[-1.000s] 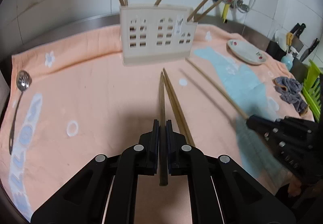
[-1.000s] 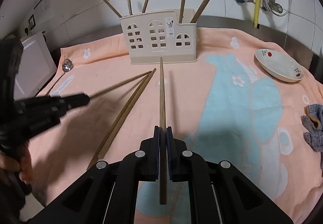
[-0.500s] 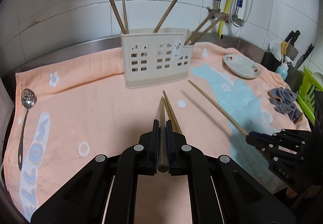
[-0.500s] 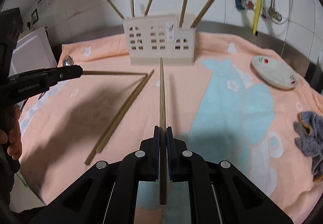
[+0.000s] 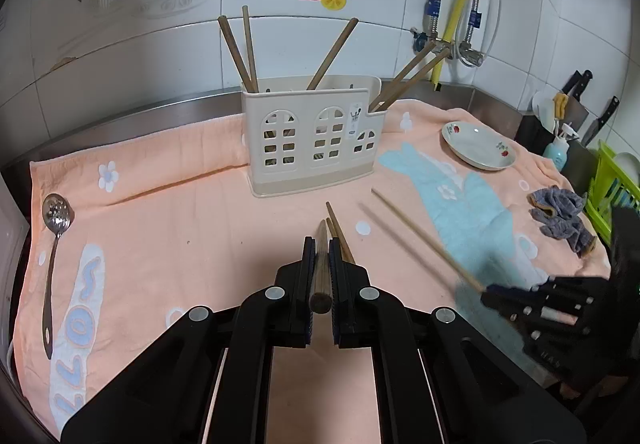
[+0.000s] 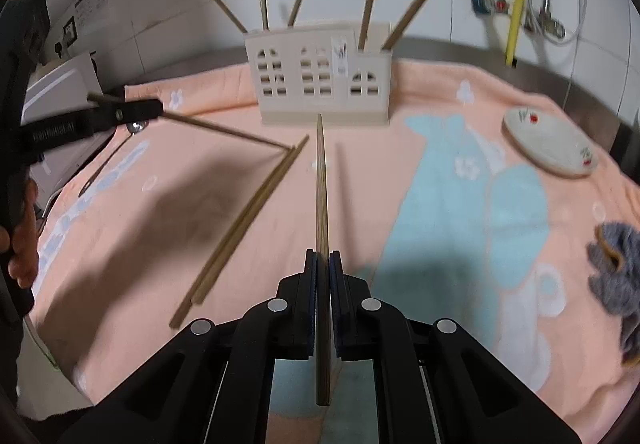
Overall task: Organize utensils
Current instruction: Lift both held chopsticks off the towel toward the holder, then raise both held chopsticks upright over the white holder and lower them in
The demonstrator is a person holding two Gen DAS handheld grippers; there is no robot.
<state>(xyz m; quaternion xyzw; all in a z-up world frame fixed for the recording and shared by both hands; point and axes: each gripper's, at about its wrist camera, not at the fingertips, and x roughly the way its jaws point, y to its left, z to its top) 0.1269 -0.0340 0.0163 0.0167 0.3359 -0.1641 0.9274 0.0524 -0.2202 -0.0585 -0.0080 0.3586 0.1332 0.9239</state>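
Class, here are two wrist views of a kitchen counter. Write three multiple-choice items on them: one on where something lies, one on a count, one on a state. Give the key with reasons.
1. Where is the slotted spoon?
A. near the towel's left edge
B. inside the holder
C. on the dish

2. How many loose chopsticks lie on the towel, in no gripper?
A. none
B. two
C. five

3. What is the left gripper doing?
A. open and empty
B. shut on a chopstick
C. shut on the grey cloth

Key:
1 A, it lies flat far left of the chopstick holder.
2 B, a side-by-side pair shows in the right wrist view.
3 B, its jaws clamp the stick, as the right gripper does another chopstick.
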